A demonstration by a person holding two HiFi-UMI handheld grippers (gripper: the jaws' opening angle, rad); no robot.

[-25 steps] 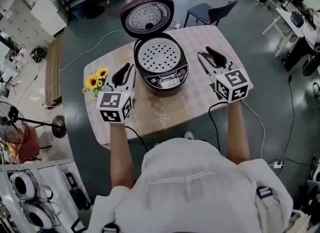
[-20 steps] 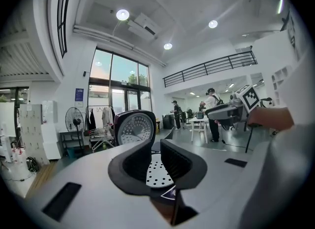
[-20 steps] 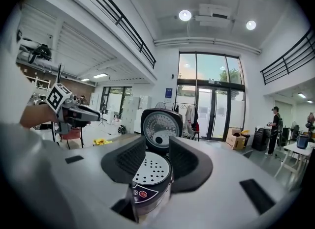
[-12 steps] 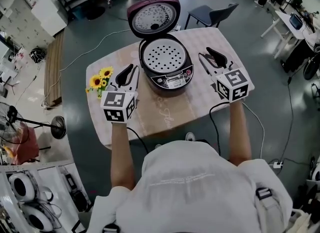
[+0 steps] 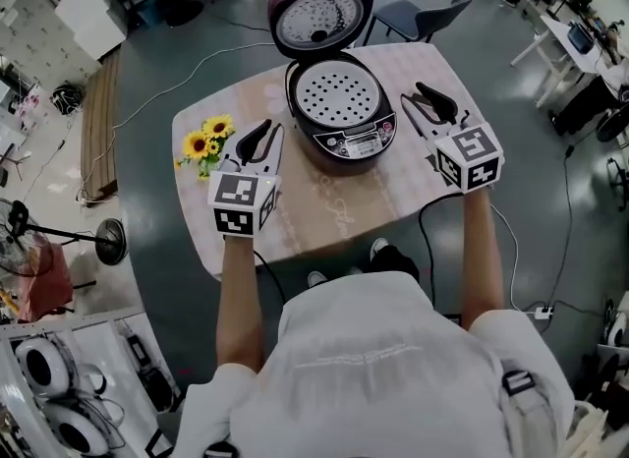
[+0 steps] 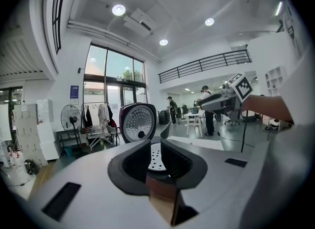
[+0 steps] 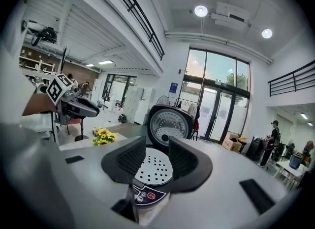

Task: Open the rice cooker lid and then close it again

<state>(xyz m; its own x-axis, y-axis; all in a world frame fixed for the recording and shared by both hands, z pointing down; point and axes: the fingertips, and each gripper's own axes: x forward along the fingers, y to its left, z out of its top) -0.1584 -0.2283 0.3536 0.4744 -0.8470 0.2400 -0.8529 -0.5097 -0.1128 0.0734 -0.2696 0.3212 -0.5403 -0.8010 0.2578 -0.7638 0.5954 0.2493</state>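
Observation:
The dark rice cooker [image 5: 341, 117] stands at the table's far middle. Its lid [image 5: 321, 16] is swung up at the back, and the perforated inner plate [image 5: 337, 92] lies bare. My left gripper [image 5: 261, 139] hovers left of the cooker, jaws apart with nothing between them. To the cooker's right my right gripper [image 5: 427, 102] is likewise open and empty. In the left gripper view the gripper [image 6: 156, 145] looks at the raised lid [image 6: 138, 122]. The right gripper [image 7: 156, 149] faces the plate [image 7: 153, 171] and the control panel [image 7: 142, 196]. Neither gripper touches the cooker.
A bunch of sunflowers [image 5: 204, 142] lies at the table's [image 5: 324, 220] left edge, close to my left gripper. A dark chair [image 5: 418, 19] stands behind the table. A cable runs off the table's near edge. A floor fan base [image 5: 110, 242] sits far left.
Both grippers have drifted a little across the table beside the cooker. The lid has stayed up and the jaws look unchanged.

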